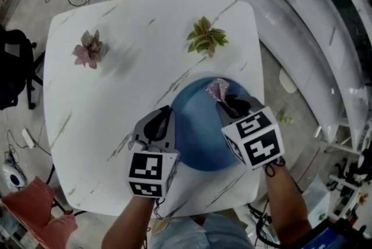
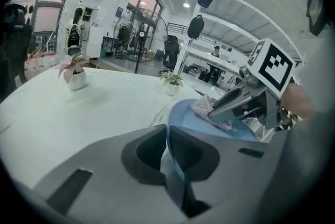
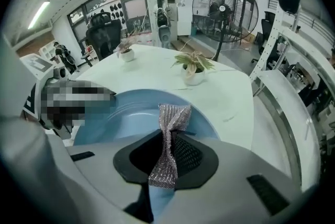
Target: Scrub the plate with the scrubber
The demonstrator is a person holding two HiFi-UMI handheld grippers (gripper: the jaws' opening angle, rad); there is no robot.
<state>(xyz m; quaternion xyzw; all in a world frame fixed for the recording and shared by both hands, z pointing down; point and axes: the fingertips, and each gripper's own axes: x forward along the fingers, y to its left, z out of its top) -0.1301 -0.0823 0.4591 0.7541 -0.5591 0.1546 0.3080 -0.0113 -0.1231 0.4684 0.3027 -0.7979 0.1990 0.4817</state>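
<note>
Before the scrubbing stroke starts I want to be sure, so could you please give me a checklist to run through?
1. Left gripper shut on the plate rim: ok.
2. Right gripper shut on the scrubber: ok.
3. Scrubber over the plate: ok, near its far rim.
4. Scrubber pressing on the plate's surface: cannot tell.
5. Green plant and pink plant clear of the plate: ok, both stand apart from it.

Lab workshop, standing fan (image 3: 224, 8), metal shelving (image 2: 233, 26)
</note>
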